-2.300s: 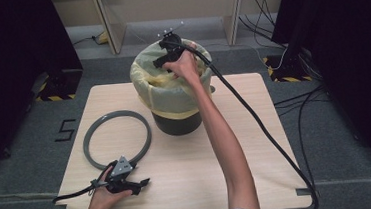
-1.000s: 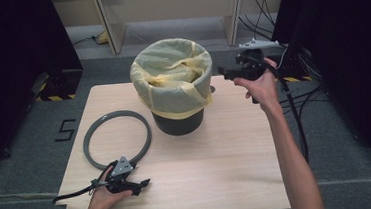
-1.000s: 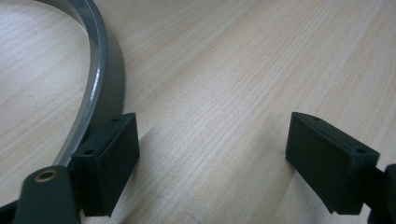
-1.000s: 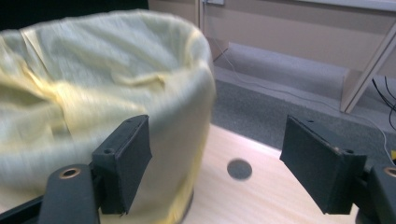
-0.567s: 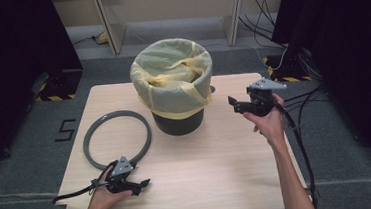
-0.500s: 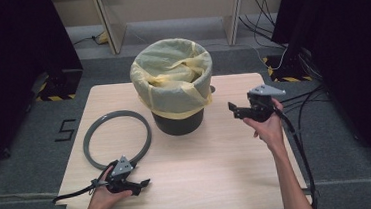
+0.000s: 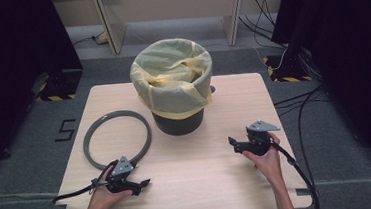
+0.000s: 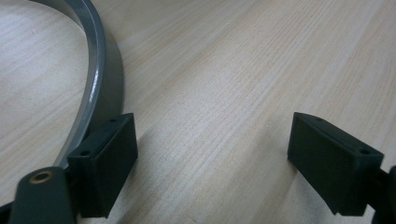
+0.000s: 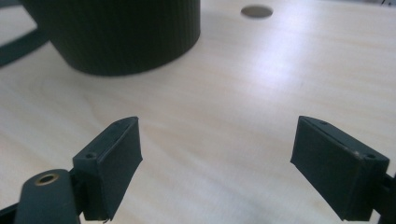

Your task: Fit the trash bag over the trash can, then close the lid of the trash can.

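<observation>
The left gripper [image 7: 129, 181] is resting low at the near left of the table [image 7: 219, 182], its jaws spread wide with nothing between them. It is sitting just beside the grey ring [image 7: 117, 138], so the ring's near arc is lying next to one jaw, apparently in easy reach. The right gripper [image 7: 237, 144] is hovering at the near right, jaws likewise released and empty, pointing across the bare wood toward the bin [image 7: 174, 88].

The bin is standing upright at the middle far side of the table. Its dark body [image 9: 116, 35] is finely ribbed, and a thin, crinkled yellow liner [image 7: 171, 70] is folding over its rim. The ring is lying flat, smooth and slightly glossy, probably moulded plastic. The table is showing pale, straight wood grain.
</observation>
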